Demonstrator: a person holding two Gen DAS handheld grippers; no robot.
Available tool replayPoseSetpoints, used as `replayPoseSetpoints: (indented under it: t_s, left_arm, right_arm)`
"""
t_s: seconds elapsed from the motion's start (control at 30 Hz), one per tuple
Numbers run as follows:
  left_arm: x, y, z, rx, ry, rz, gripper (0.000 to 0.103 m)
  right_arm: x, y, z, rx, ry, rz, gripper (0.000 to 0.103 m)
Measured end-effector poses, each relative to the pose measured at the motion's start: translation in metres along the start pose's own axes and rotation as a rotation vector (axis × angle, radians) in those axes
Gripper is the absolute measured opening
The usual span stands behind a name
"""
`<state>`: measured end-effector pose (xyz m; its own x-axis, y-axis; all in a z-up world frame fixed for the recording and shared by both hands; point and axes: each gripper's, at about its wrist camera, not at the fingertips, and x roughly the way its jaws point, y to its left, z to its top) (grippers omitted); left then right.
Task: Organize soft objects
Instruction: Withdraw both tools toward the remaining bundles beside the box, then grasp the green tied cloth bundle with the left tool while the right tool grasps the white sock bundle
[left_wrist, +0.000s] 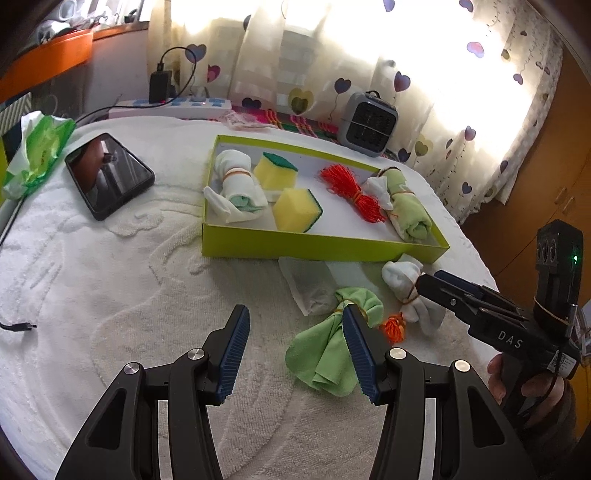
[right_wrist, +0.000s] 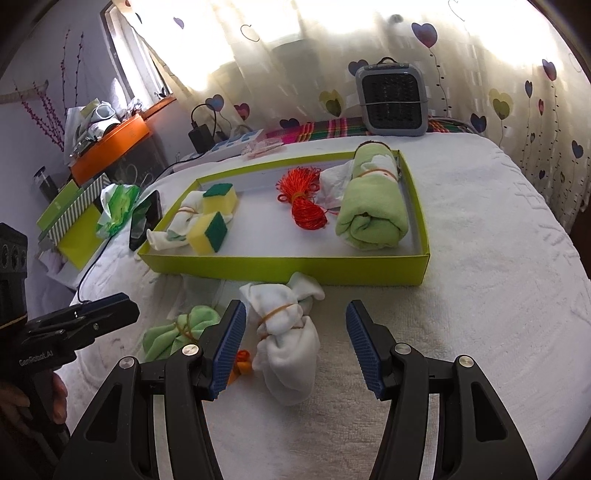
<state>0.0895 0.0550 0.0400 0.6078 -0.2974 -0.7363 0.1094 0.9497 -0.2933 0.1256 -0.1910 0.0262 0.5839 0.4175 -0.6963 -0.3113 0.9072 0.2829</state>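
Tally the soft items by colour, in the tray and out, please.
Green cloth bundles: 2
White cloth bundles: 2
Yellow sponges: 2
Orange-red cord bundles: 2
Total: 8

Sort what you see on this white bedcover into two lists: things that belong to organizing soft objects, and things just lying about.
Belongs to the job:
- shallow lime-green cardboard tray
- green cloth bundle tied with a rubber band
- white sock bundle
- small orange string bundle
- two yellow sponges with green tops

Lying about:
- black smartphone
- grey box fan
- white power strip
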Motion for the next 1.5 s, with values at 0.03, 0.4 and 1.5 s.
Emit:
replayPoseSetpoints:
  t_s: [0.03,0.4,1.5]
  left_arm:
    - [0.001,0.0,-0.001,0.003,0.005,0.0,0.052]
    - [0.001,0.001,-0.013,0.016,0.031,0.0,0.052]
    - [0.034,-0.058,-0.003,0.293,0.065,0.11,0.051]
  right_arm:
    - [0.001,0.001,0.0,-0.002,0.005,0.002,0.059]
    - [0.018,0.003,-0.001,-0.02,0.06,-0.004,0.06]
    - [-0.006,-0.014,-0.004,0.031,-0.028,0.023,0.037]
